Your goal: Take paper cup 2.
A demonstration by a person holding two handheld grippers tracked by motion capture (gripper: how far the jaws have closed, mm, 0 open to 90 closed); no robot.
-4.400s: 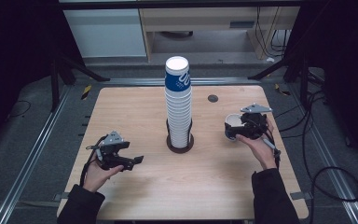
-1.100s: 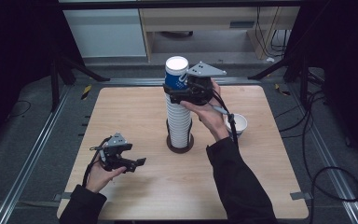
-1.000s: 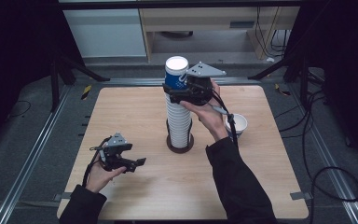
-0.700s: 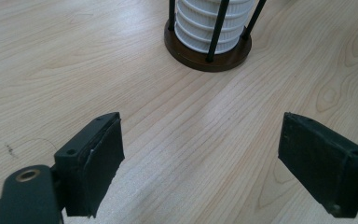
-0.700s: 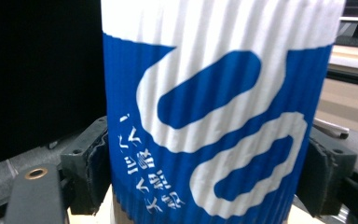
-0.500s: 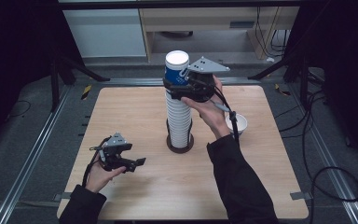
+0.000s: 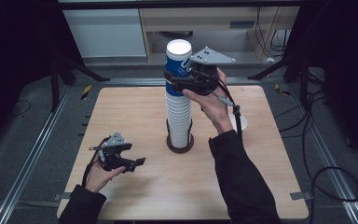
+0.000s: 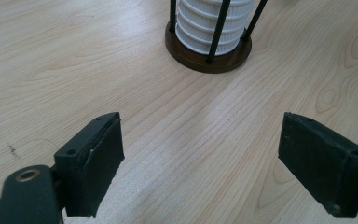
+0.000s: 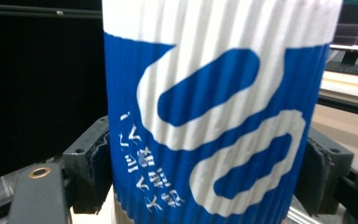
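Note:
A tall stack of ribbed white paper cups (image 7: 179,116) stands in a round dark holder (image 7: 180,143) with thin black rods at the table's middle. The top cup (image 7: 177,60) is blue and white with a wavy pattern (image 9: 214,121). My right gripper (image 7: 179,80) is shut on this top cup, one jaw on each side of it, and holds it slightly raised above the stack. My left gripper (image 7: 137,163) rests low over the wood at the front left, open with nothing between its pads (image 8: 98,158). The holder's base (image 8: 208,51) lies ahead of it.
A single white cup (image 7: 238,122) stands on the table to the right of the stack, partly behind the right forearm. The wooden table (image 7: 121,116) is framed by metal rails, with cables on the dark floor at the right.
The right gripper left the white cup at the right, moved to the stack's top and shut on the blue cup. Over the last second it lifted that cup slightly. The left gripper stayed put.

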